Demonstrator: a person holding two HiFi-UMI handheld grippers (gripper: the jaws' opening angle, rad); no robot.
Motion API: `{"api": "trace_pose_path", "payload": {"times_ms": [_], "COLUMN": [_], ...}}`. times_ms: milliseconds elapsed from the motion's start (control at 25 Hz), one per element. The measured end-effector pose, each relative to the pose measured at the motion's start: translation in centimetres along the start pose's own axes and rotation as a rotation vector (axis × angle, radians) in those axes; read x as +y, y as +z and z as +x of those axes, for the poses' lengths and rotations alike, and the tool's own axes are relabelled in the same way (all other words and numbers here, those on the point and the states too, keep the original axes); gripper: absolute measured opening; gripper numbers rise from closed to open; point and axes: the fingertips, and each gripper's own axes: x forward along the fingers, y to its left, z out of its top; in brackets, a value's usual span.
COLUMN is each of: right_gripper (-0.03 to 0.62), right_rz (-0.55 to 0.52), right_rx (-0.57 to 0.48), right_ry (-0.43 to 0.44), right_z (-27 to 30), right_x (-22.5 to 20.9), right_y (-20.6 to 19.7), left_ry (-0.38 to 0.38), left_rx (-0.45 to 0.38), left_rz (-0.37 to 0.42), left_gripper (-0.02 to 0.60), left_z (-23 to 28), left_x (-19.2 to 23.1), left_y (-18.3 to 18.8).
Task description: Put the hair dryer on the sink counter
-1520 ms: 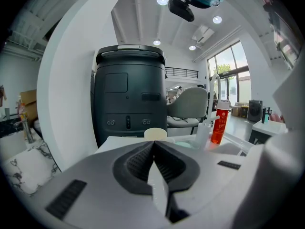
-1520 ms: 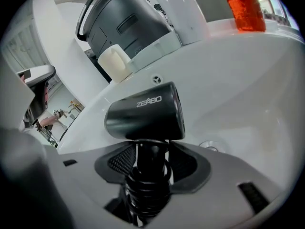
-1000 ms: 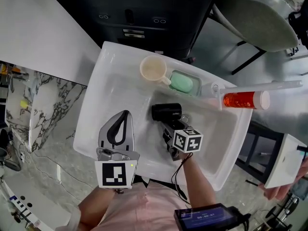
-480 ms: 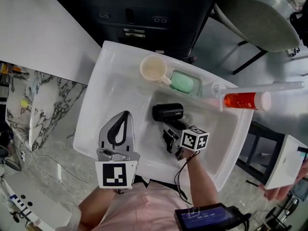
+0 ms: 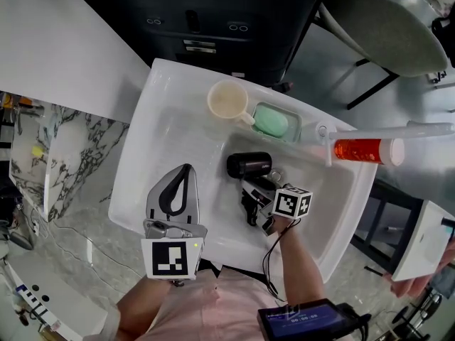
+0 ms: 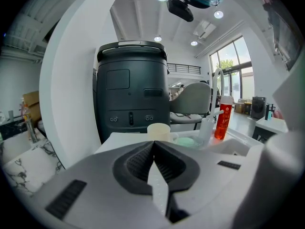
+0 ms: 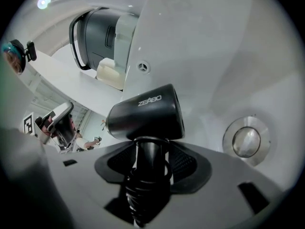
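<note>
A black hair dryer (image 5: 247, 165) lies down in the white sink's basin (image 5: 323, 201), its barrel pointing left. My right gripper (image 5: 256, 190) is shut on its handle, with the coiled cord bunched just behind the pads. In the right gripper view the hair dryer (image 7: 147, 113) stands straight ahead of the right gripper (image 7: 150, 149), handle pinched between both pads. The left gripper (image 5: 183, 170) hovers over the flat sink counter (image 5: 160, 112) at the basin's left. Nothing sits between its touching fingertips, as the left gripper (image 6: 153, 144) also shows in its own view.
At the counter's far edge stand a cream cup (image 5: 226, 100) and a green soap dish (image 5: 272, 123). An orange bottle (image 5: 366, 150) and a white faucet (image 5: 384, 129) are at the right. A metal drain (image 7: 245, 141) sits in the basin. Marble floor lies to the left.
My right gripper has shifted a little to the right inside the basin, the hair dryer moving with it. The left gripper has stayed put.
</note>
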Motion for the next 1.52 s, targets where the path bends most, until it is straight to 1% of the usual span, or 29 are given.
{"api": "trace_pose_path", "payload": {"times_ms": [80, 280, 520, 760, 880, 960, 1120, 1240, 1400, 1520], "right_gripper": [0.221, 0.221, 0.221, 0.221, 0.221, 0.222, 0.225, 0.229, 0.258, 0.275], "right_rz": [0.008, 0.014, 0.037, 0.095, 0.107, 0.098, 0.073, 0.038, -0.017, -0.033], "right_rx": [0.016, 0.05, 0.057, 0.079, 0.103, 0.109, 0.112, 0.134, 0.154, 0.15], "right_ry": [-0.001, 0.033, 0.052, 0.089, 0.109, 0.085, -0.002, -0.052, -0.123, -0.187], "right_z": [0.3, 1.0, 1.1, 1.3, 1.4, 1.4, 1.2, 1.1, 0.9, 0.4], "right_x": [-0.1, 0.2, 0.1, 0.0, 0.2, 0.0, -0.7, -1.1, -1.5, -2.4], "right_y": [-0.2, -0.5, -0.6, -0.8, -0.9, -0.8, -0.6, -0.6, -0.6, -0.4], "left_ry": [0.0, 0.012, 0.022, 0.032, 0.032, 0.03, 0.032, 0.026, 0.018, 0.014], "left_rx": [0.002, 0.005, 0.01, 0.011, 0.013, 0.016, 0.016, 0.009, 0.007, 0.004], "left_rz": [0.003, 0.003, -0.001, 0.001, 0.004, 0.002, -0.004, 0.0, 0.005, 0.005], "left_gripper": [0.009, 0.009, 0.009, 0.009, 0.009, 0.009, 0.009, 0.009, 0.009, 0.009], "left_z": [0.0, 0.1, 0.1, 0.0, 0.0, 0.0, 0.0, -0.1, -0.2, -0.2], "left_x": [0.0, 0.2, 0.4, 0.7, 0.7, 0.7, 0.8, 0.6, 0.3, 0.2], "left_y": [-0.1, -0.2, -0.4, -0.4, -0.4, -0.5, -0.5, -0.3, -0.3, -0.3]}}
